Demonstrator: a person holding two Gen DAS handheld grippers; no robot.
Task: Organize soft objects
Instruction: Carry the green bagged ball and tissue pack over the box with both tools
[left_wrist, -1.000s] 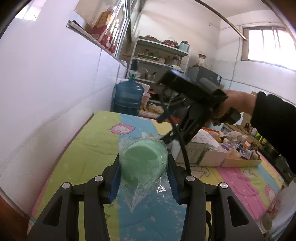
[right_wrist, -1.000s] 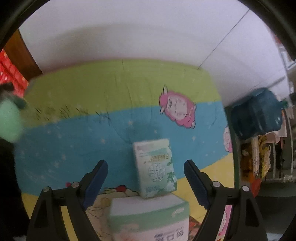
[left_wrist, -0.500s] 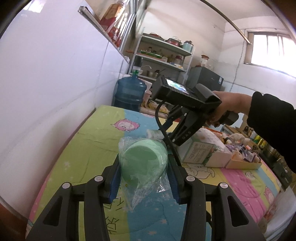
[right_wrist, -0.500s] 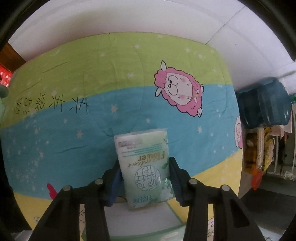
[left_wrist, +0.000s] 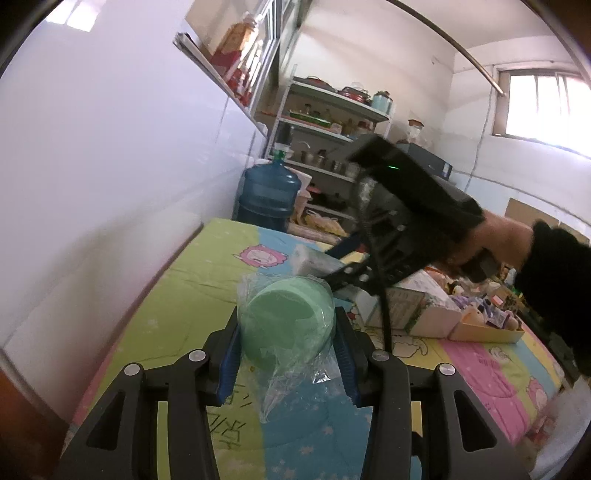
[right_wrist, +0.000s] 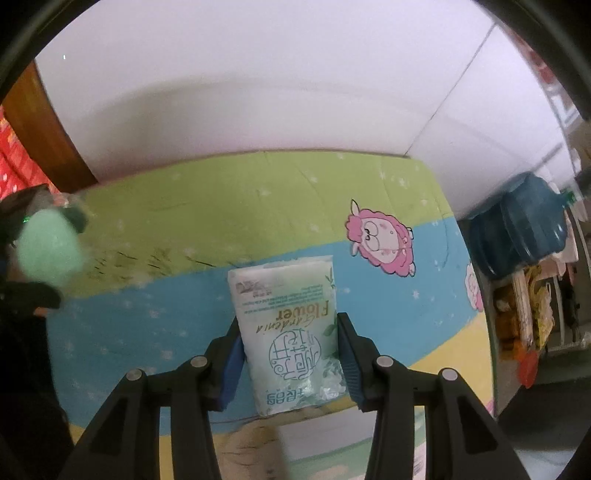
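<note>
- left tool (left_wrist: 286, 354) is squeezing a bagged green sponge (left_wrist: 286, 325), holding it above the bed (left_wrist: 177, 306)
- right tool (right_wrist: 290, 360) is clamping a tissue pack (right_wrist: 288, 325), lifted over the bed too

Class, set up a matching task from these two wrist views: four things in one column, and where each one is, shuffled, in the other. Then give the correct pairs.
Things
1. green sponge in clear wrap
2. tissue pack
3. blue water jug
4. pink sheep print

Places
A. on the floor past the far end of the bed
B. between the pads of the left gripper
C. on the bedsheet, where green meets blue
D. between the pads of the right gripper

Pairs: 1-B, 2-D, 3-A, 4-C
</note>
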